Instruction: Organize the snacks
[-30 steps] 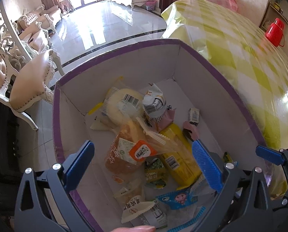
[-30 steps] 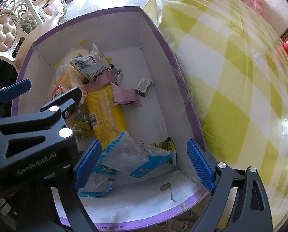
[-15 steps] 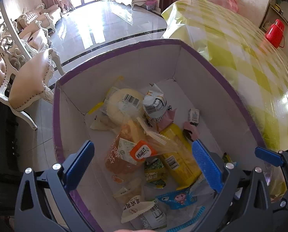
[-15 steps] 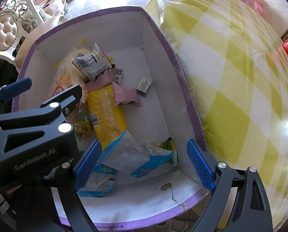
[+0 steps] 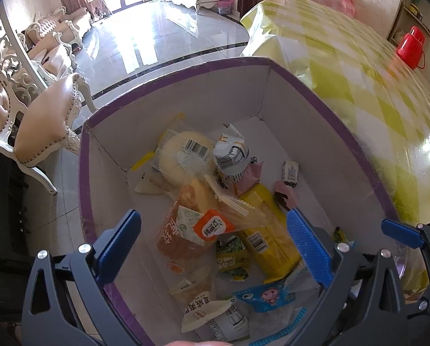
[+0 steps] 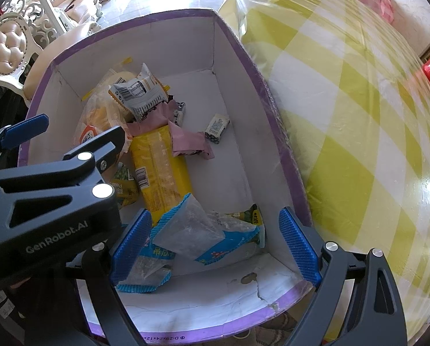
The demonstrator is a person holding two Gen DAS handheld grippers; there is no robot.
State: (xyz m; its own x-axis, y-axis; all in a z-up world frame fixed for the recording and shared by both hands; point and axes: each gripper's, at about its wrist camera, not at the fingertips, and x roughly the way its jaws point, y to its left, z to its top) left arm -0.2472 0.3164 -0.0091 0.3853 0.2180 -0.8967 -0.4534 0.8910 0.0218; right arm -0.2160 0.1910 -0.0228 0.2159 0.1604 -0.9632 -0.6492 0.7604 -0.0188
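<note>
1. Cardboard box (image 5: pixel 324 106), white inside with a purple rim, set just beside the round table (image 6: pixel 359 115) covered in a yellow-and-white check cloth; all snacks lying inside the box.
2. Yellow packet (image 6: pixel 160 173), long and barcoded, lying flat near the middle of the box floor; used below as the landmark.
3. Pink wrapper (image 6: pixel 186 138), crumpled, touching the far end of the yellow packet.
4. Grey-and-white barcoded pouch (image 6: pixel 137 95), propped above the pink wrapper, beyond the yellow packet's far end.
5. Round pale bun in clear wrap (image 5: pixel 183 155), beyond the yellow packet, toward the box's far left corner.
6. Brown bread in clear bag with orange label (image 5: pixel 186 230), touching the left side of the yellow packet.
7. Small green packet (image 5: pixel 232 256), just beside the near left end of the yellow packet.
8. Small white-and-black sweet (image 6: pixel 218 127), alone on bare floor to the right of the yellow packet, near the right wall.
9. Blue-edged clear bags (image 6: pixel 197 230), overlapping the near end of the yellow packet.
10. Cream triangular packet (image 5: pixel 203 311), nearer than the yellow packet, by the near wall.
11. Left gripper (image 5: pixel 212 245), jaws spread wide and empty, above the bread.
12. Right gripper (image 6: pixel 212 245), jaws spread wide and empty, straddling the blue-edged bags; contact with them not discernible.
13. Red flask (image 5: pixel 411 46), on the far side of the table, well apart from the box.
</note>
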